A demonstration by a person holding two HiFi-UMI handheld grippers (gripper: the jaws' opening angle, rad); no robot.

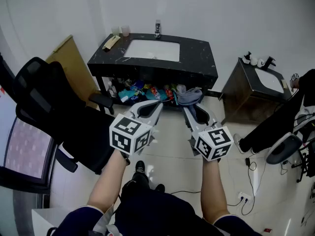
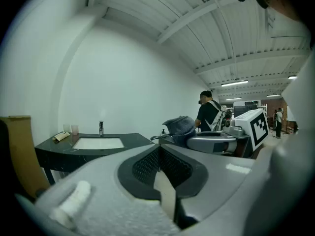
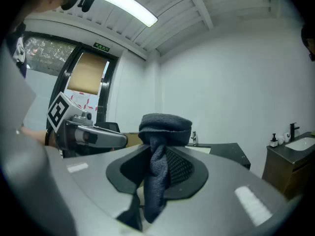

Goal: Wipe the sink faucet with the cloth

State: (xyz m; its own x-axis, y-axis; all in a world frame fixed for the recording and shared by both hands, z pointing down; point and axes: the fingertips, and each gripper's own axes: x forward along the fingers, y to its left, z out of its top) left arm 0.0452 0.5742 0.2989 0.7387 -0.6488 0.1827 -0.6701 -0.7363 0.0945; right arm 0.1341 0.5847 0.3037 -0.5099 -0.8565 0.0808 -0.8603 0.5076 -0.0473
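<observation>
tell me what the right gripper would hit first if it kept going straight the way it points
Probably the black sink counter ahead; only open floor shows before it. The cloth clamped in the right gripper would touch first. Depth is unclear.

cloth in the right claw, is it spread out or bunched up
Bunched up: the dark cloth sits wadded above the right claw, shut on it, a twisted tail hanging between the pads.

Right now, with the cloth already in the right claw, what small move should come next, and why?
Probably carry the right claw forward toward the faucet. The cloth is already pinched in it, but the faucet stands at the far edge of the sink, well apart from the cloth.
</observation>
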